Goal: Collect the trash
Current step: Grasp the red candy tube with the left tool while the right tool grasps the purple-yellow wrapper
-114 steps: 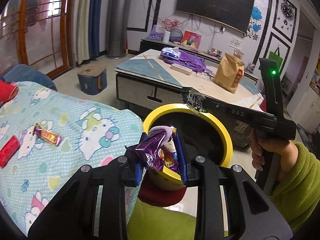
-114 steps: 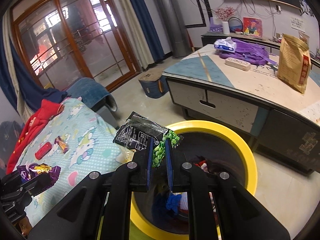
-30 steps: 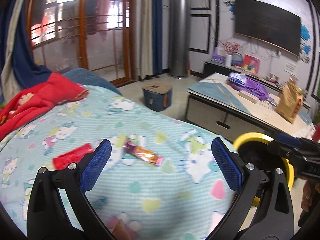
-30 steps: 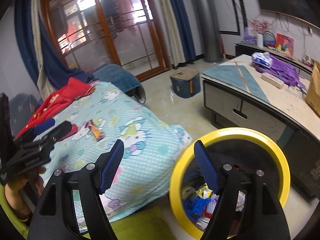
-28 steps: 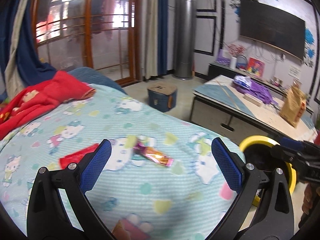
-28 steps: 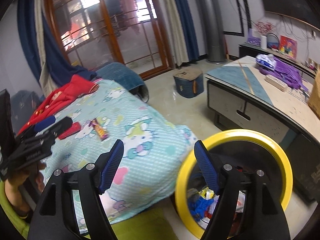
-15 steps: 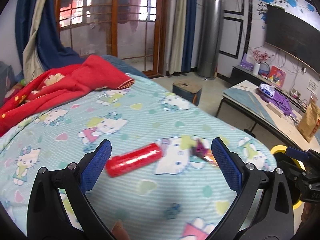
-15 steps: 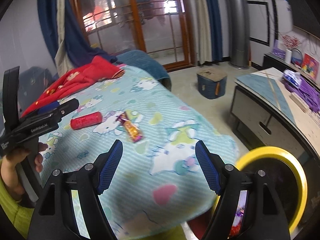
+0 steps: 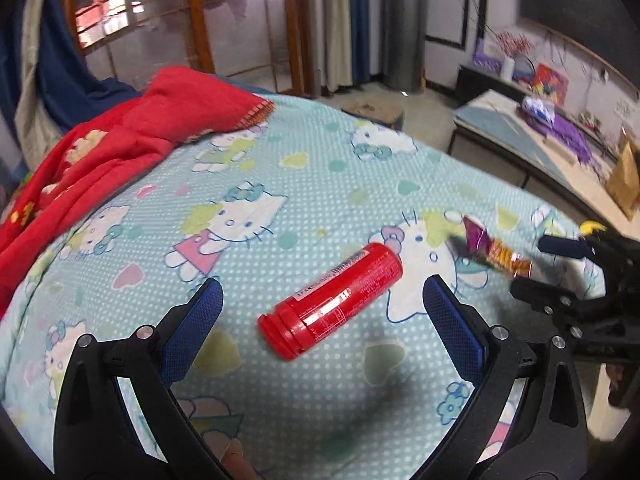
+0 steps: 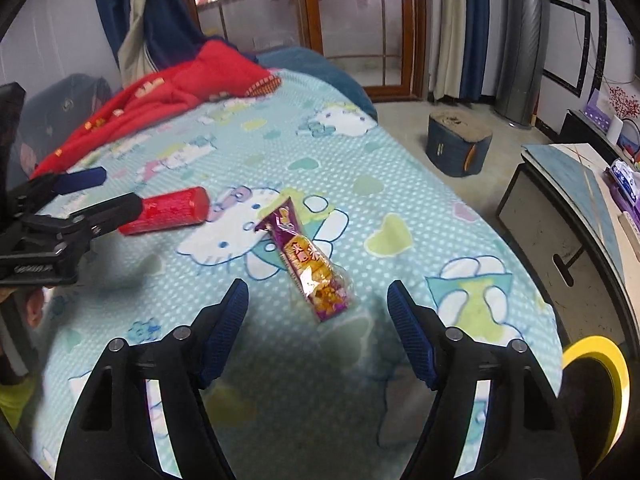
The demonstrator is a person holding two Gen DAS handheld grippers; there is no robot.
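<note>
A red plastic tube (image 9: 332, 304) lies on the Hello Kitty bedspread (image 9: 280, 184). My left gripper (image 9: 320, 312) is open with its fingers either side of the tube, just above it. A purple and orange snack wrapper (image 10: 308, 264) lies on the bedspread (image 10: 400, 208). My right gripper (image 10: 318, 312) is open and hovers over the wrapper's near end. The wrapper also shows in the left wrist view (image 9: 494, 250), and the tube in the right wrist view (image 10: 168, 210). The yellow-rimmed trash bin (image 10: 600, 384) stands on the floor at the bed's corner.
A red blanket (image 9: 100, 148) is bunched at the bed's far left. A low table (image 10: 572, 216) with a purple bag stands to the right, a small blue stool (image 10: 458, 148) on the floor beyond the bed.
Both grippers let their wrappers go into the bin, opened, and swung left over the bed. They have come down close, the left over the red tube, the right over the wrapper.
</note>
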